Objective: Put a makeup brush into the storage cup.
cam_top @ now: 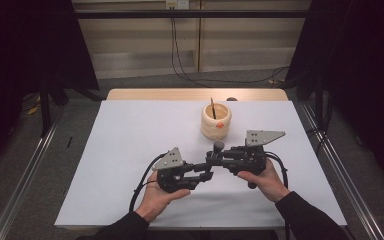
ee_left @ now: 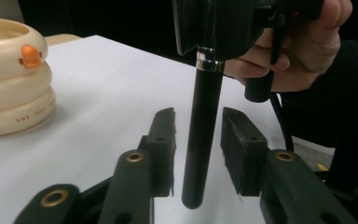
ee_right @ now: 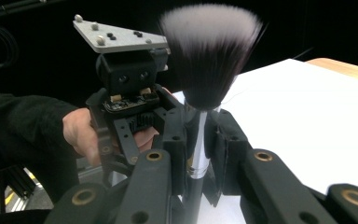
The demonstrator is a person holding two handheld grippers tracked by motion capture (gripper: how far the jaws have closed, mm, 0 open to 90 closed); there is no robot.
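At lower centre of the high view, the left tool [cam_top: 205, 172] is released, its pads either side of the brush [ee_left: 203, 126] handle, not touching. The right tool [cam_top: 216, 159] grasps the brush upright above the white counter [cam_top: 130, 150].

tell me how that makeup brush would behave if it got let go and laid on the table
The makeup brush has a smooth round black handle, so it would likely roll and may feel slippery. It looks light. Its fluffy head probably flexes under a push, while the handle should stay stiff.
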